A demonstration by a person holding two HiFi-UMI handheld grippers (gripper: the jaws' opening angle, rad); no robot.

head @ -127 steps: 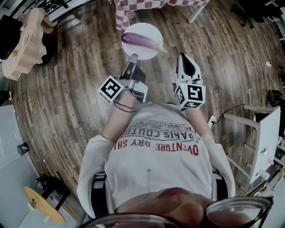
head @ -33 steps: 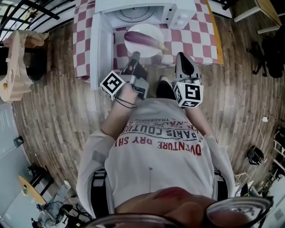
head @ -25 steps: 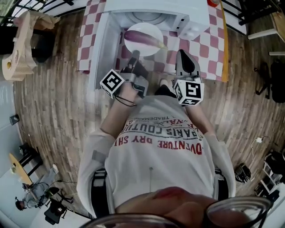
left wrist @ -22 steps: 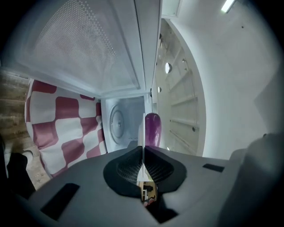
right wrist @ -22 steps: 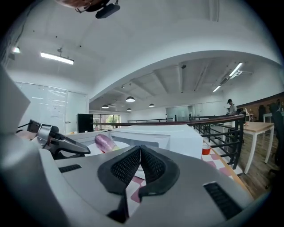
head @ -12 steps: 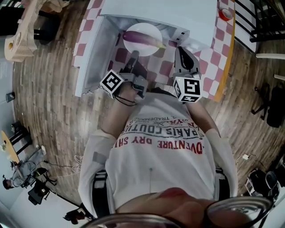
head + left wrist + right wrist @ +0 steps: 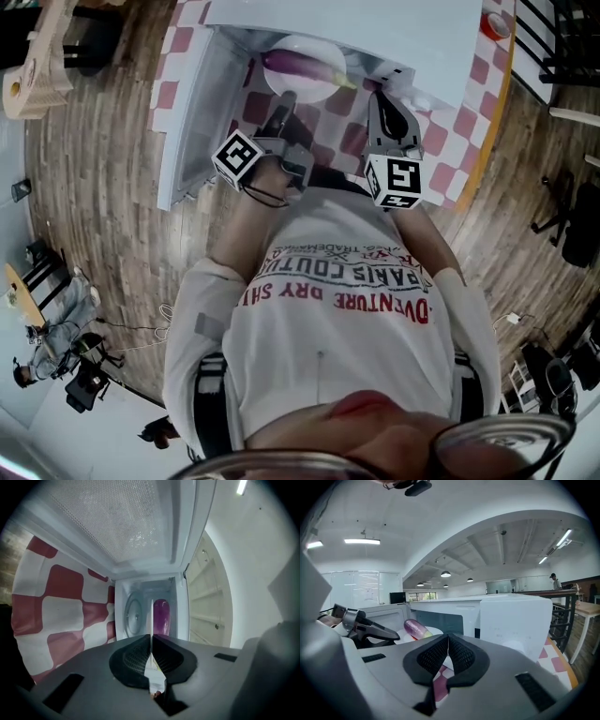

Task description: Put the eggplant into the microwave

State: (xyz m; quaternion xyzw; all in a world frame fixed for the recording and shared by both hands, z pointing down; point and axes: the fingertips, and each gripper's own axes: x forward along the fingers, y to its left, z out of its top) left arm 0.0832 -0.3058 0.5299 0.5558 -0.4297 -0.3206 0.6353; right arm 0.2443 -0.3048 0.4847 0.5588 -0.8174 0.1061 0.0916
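Observation:
A purple eggplant lies on a white plate. My left gripper is shut on the plate's near rim and holds it at the mouth of the white microwave, whose door stands open to the left. In the left gripper view the plate shows edge-on between the shut jaws, with the eggplant beyond them and the turntable inside the cavity. My right gripper is shut on nothing, just right of the plate. From the right gripper view the eggplant sits left of the microwave.
The microwave stands on a table with a red and white checked cloth. A small red item sits at the cloth's far right. A wooden piece of furniture is on the plank floor to the left.
Both grippers have moved forward and down toward the microwave. The plate with the eggplant now sits closer to the open cavity, still held by the left gripper.

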